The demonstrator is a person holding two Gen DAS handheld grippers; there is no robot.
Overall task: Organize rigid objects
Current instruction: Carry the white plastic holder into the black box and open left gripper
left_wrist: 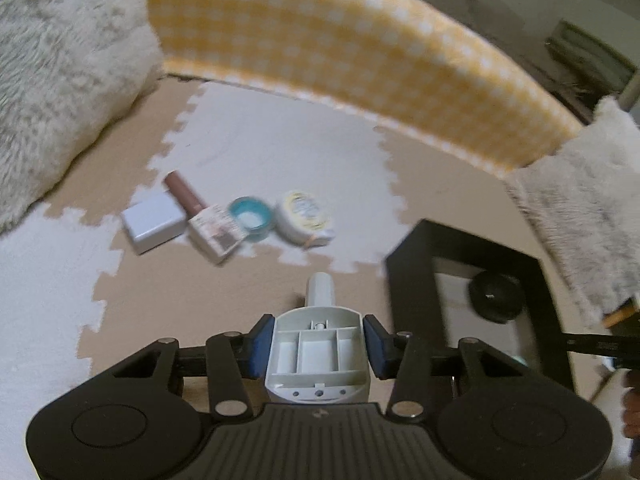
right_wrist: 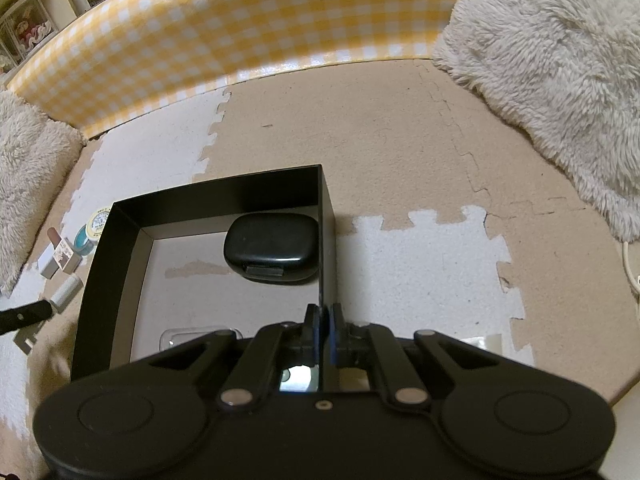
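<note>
Grey plastic handled gadget (left_wrist: 318,354) is sitting clamped in the left claw (left_wrist: 318,346); the right claw (right_wrist: 324,328) is gripping the black rectangular box's (right_wrist: 324,200) wall at six o'clock.

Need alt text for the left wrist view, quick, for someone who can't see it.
The left gripper is shut on a white plastic device, above a beige and white foam mat. Ahead lie small boxes and jars; a black box stands at right.
</note>
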